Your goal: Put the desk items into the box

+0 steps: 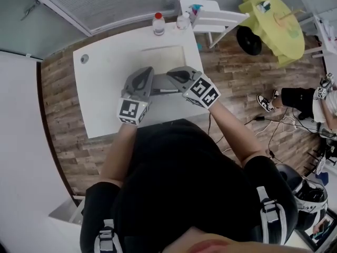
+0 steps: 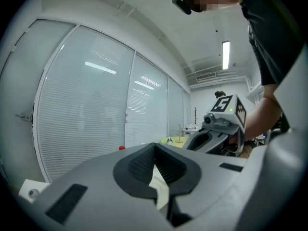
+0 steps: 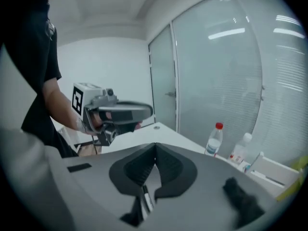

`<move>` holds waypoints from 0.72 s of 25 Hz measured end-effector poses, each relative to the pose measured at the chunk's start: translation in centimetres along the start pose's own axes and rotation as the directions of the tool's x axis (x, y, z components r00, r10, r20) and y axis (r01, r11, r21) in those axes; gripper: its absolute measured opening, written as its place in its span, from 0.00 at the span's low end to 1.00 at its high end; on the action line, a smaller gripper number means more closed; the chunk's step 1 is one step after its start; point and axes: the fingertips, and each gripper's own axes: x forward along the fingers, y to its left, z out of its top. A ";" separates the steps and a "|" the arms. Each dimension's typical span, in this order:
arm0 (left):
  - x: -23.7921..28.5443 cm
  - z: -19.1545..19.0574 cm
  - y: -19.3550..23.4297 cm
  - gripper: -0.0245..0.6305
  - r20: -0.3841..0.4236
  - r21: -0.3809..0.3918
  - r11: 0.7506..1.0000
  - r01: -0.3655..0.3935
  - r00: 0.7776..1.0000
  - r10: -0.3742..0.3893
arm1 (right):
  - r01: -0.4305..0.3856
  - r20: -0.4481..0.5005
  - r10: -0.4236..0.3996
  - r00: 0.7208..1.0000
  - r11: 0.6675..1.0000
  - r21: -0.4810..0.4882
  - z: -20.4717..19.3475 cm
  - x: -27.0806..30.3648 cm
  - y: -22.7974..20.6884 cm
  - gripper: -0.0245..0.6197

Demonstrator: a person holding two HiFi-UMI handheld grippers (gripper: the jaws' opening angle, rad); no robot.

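Both grippers hover side by side over the middle of the white desk [image 1: 100,94]. My left gripper [image 1: 147,71] has its jaws shut tip to tip [image 2: 155,146], with nothing between the pads; a cream surface shows through the gap below them. The right gripper [image 1: 171,74] is also shut [image 3: 155,146]. A slim white pen with a dark end [image 3: 144,199] shows in the gap under its pads; I cannot tell whether it is pinched. A dark slim item [image 1: 160,91] lies between the two grippers. The shallow cream box [image 1: 163,54] sits just beyond them.
A red-capped bottle [image 1: 158,24] and a second bottle [image 1: 182,21] stand at the desk's far edge, also in the right gripper view [image 3: 214,139]. A cable hole [image 1: 85,58] is at the far left corner. A white chair [image 1: 210,17], a yellow table [image 1: 274,20] and a seated person [image 1: 310,99] are off to the right.
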 end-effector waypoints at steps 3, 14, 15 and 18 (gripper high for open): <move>-0.5 1.2 -0.6 0.05 0.010 -0.011 1.000 0.010 1.000 -0.010 | 0.026 0.169 -0.024 0.985 1.000 -0.010 3.8 -2.1 0.5 0.06; -2.0 3.7 -3.1 0.05 0.071 0.010 0.998 0.069 0.995 -0.069 | 0.087 0.381 -0.061 0.923 0.995 -0.051 7.8 -5.1 1.3 0.06; -2.0 3.7 -3.3 0.05 0.071 0.014 0.997 0.071 0.995 -0.071 | 0.088 0.383 -0.061 0.922 0.995 -0.053 7.9 -5.1 1.3 0.06; -1.9 3.6 -3.5 0.05 0.079 0.009 0.997 0.076 0.994 -0.076 | 0.093 0.385 -0.059 0.921 0.993 -0.070 7.8 -5.0 1.2 0.06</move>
